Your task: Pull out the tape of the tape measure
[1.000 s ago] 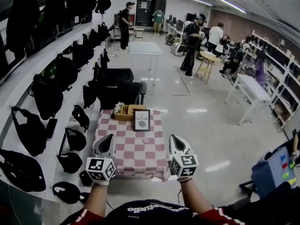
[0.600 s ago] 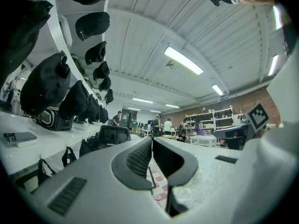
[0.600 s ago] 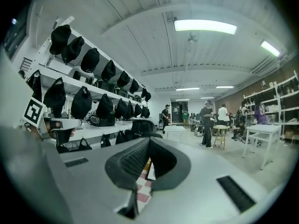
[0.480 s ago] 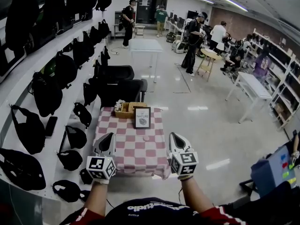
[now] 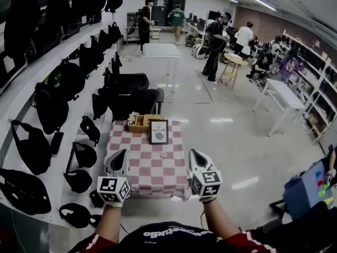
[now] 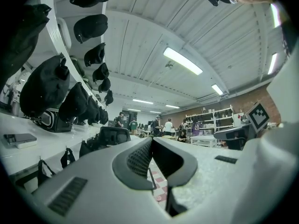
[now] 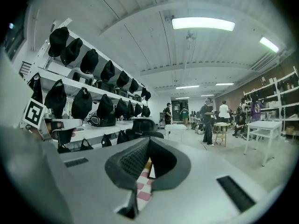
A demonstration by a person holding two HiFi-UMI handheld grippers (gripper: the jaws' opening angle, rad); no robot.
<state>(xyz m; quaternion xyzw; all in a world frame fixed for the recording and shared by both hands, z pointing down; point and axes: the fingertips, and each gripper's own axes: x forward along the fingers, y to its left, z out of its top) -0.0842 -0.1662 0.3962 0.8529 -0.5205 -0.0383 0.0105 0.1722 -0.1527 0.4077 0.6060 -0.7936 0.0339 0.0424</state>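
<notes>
Though tape measure not made out on bench [image 5: 152, 173], left gripper [image 5: 122, 154], right gripper [image 5: 194, 154] pressed together, empty; progress unclear.

Tablecloth [image 5: 142, 167] pink-and-white checked; hanging bags [image 5: 50, 107] black; shelves [image 5: 55, 178] white; basket [image 5: 139, 124] tan; picture frame [image 5: 158, 132] black.

Showing "NATURE" in capitals on the black-framed sign [image 5: 158, 132], standing upright on the pink-and-white checked tablecloth [image 5: 137, 165] just in front of the wicker basket [image 5: 140, 124]; carrying smaller print around that word, too small to read; running upside down across the dark shirt [image 5: 160, 234] at the bottom edge, white lettering too warped to read.
</notes>
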